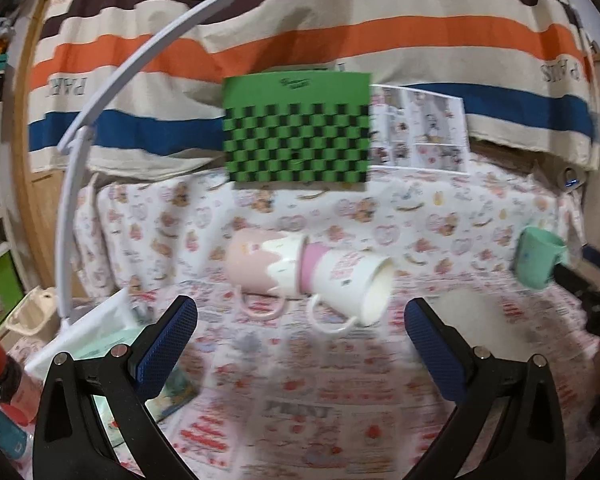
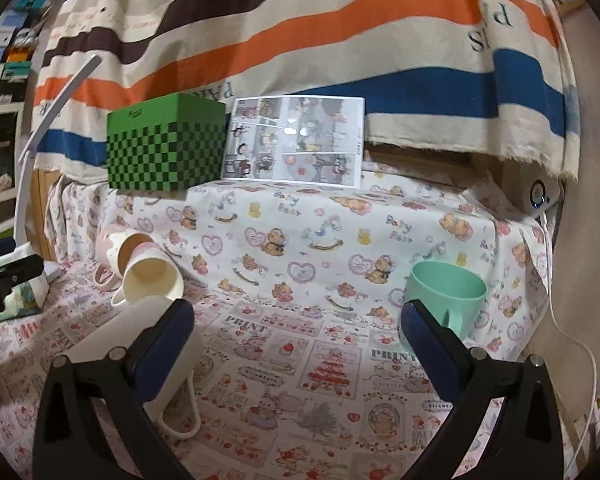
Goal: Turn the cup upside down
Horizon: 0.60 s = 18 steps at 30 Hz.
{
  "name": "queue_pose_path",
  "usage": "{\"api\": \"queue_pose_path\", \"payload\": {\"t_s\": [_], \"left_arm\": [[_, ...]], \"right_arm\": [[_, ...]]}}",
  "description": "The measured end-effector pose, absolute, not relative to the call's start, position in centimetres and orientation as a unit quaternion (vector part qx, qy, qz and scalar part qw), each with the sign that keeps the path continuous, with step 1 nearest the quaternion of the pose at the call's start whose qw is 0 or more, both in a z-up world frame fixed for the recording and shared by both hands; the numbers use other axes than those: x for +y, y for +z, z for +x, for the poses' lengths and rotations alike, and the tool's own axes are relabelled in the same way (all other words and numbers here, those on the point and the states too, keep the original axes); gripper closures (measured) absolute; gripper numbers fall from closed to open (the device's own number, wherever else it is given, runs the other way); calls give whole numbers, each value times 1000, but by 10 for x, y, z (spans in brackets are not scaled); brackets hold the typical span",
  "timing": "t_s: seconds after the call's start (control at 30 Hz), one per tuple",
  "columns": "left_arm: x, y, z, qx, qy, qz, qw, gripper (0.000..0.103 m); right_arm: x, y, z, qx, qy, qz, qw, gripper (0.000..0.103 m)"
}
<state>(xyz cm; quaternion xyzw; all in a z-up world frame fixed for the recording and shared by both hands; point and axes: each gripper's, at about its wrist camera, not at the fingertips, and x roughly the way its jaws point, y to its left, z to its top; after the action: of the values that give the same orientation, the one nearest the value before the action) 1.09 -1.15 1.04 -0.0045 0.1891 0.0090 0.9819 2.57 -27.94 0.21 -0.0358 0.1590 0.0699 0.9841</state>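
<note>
Left gripper (image 1: 300, 344): my fingers spread wide, holding nothing, above the printed cloth (image 1: 300, 400).
Right gripper (image 2: 296, 332): my fingers spread wide, empty.
Mint cup (image 2: 444, 296): upright on the counter, just behind my right finger; contact cannot be told.
Nested cups (image 1: 308, 272): pink and white, lying on their sides, mouths facing right.
White cup (image 2: 140, 344): on its side, behind my left finger.
Green checkered box (image 2: 166, 148): at rear.

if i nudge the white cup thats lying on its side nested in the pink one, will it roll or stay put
The white cup is round and on its side, so it may roll, but its handle rests on the cloth and should stop it soon. Its base sits inside the pink cup, so both probably shift together. It looks like light plastic, so it should slide easily.
</note>
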Motion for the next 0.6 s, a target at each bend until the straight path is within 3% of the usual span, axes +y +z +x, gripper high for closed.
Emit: {"api": "queue_pose_path", "payload": {"t_s": [0.13, 0.27, 0.47, 0.6], "left_arm": [[-34, 42, 22, 205, -24, -2, 978, 0], [-53, 61, 56, 276, -20, -32, 960, 0], [-89, 38, 115, 434, -33, -18, 900, 0], [-101, 17, 132, 473, -53, -35, 879, 0]], "right_arm": [[-290, 2, 28, 165, 50, -8, 985, 0], [-294, 2, 27, 160, 34, 2, 987, 0], [-293, 3, 27, 161, 31, -4, 987, 0], [-295, 2, 29, 165, 9, 0, 986, 0]]}}
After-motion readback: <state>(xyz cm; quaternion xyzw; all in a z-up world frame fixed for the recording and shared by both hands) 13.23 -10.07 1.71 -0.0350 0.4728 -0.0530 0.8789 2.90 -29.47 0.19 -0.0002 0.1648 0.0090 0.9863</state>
